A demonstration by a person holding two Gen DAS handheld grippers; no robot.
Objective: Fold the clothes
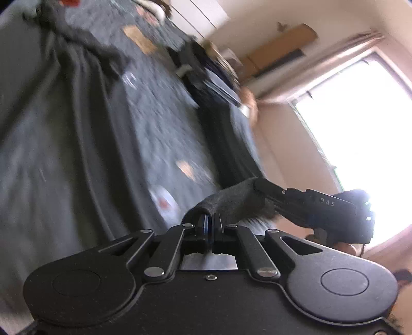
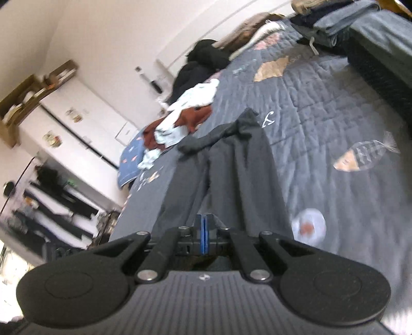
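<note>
Close in, my left gripper (image 1: pixel 209 224) is clamped on the near edge of a dark grey garment (image 1: pixel 77 123), a fold of cloth bunched over the blue pads. My right gripper (image 1: pixel 260 185) shows just beyond and to the right of it in the left wrist view, nipping the same hem, so the edge hangs taut between the two. In the right wrist view the right gripper (image 2: pixel 205 226) has its jaws together; the cloth seems pinched there, though its tips are partly hidden. Judgement: two grips on one edge let me lift it evenly and carry it over for a fold without the fabric sagging.

Ahead of both grippers the garment (image 2: pixel 231 167) runs away in long creases, its far end (image 2: pixel 247 123) crumpled and twisted. It looks like trousers or a skirt; I cannot tell which.

Under it lies a blue-grey quilted bedspread (image 2: pixel 334 103) with a fish print (image 2: pixel 365 154) to the right of the right gripper and a pale round motif (image 2: pixel 309 226) nearer.

Farther off, left of the garment's end, sits a heap of unfolded clothes (image 2: pixel 185 113), white, rust and black. A stack of folded items (image 2: pixel 334 23) rests far ahead on the right.

Beyond are white cupboards (image 2: pixel 77 123) and pale walls; a bright window (image 1: pixel 360 123) glares to the right of the left gripper. Everything is motion-blurred.
</note>
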